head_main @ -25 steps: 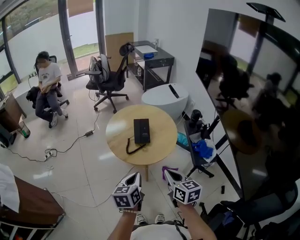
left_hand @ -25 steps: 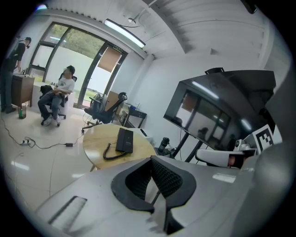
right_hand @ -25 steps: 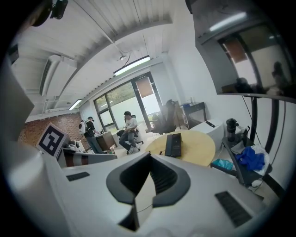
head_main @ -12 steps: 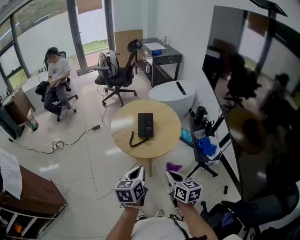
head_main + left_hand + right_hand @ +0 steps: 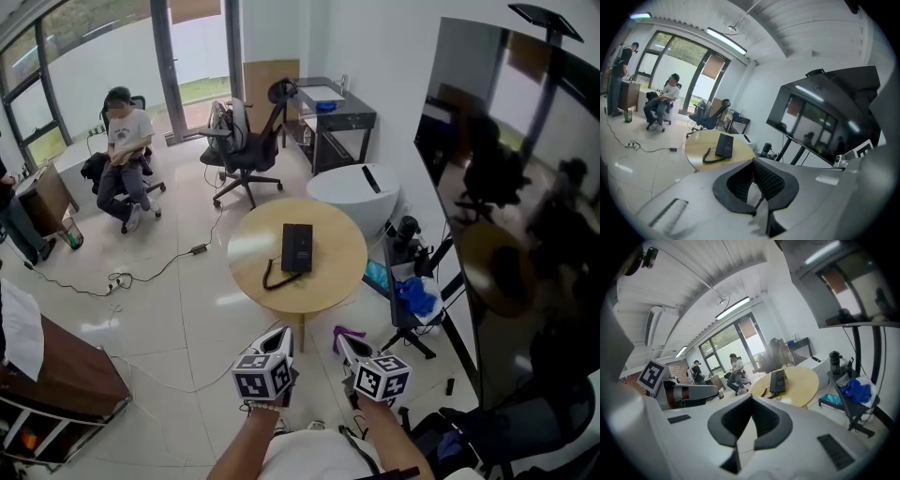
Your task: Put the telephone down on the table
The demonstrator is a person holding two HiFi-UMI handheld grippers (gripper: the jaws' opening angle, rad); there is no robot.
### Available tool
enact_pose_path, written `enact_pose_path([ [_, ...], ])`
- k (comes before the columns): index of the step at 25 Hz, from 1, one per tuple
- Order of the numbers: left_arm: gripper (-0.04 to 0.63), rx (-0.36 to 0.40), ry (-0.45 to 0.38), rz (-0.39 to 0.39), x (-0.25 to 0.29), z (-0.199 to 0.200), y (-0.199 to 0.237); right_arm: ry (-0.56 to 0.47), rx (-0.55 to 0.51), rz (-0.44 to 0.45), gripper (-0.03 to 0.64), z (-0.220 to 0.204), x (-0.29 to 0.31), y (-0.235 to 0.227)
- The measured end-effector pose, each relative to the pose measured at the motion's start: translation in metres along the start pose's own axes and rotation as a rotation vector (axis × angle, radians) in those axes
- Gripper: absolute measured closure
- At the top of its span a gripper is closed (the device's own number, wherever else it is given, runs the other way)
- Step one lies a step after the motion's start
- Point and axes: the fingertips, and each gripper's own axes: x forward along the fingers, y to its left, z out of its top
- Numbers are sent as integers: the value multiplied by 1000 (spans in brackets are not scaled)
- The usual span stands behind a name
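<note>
Head view, telephone (image 5: 297,248) details too small

Daylight comes in through the tall windows (image 5: 192,47) at the far end, leaving pale glare on the glossy floor (image 5: 220,302) and the round worktop (image 5: 248,247). A ceiling strip light (image 5: 725,41) glows. The 2 gripper views bulge, with black corners and a soft, unfocused foreground.

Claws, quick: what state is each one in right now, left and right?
Left claw: closed, holding nothing.
Right claw: closed, holding nothing.
</note>
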Motion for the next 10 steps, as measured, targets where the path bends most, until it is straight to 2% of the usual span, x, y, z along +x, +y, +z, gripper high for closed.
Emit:
enact_pose_path([
  [10,611,-6,13,6,-2,-5,0,1,-24,21,617,5,0,9],
])
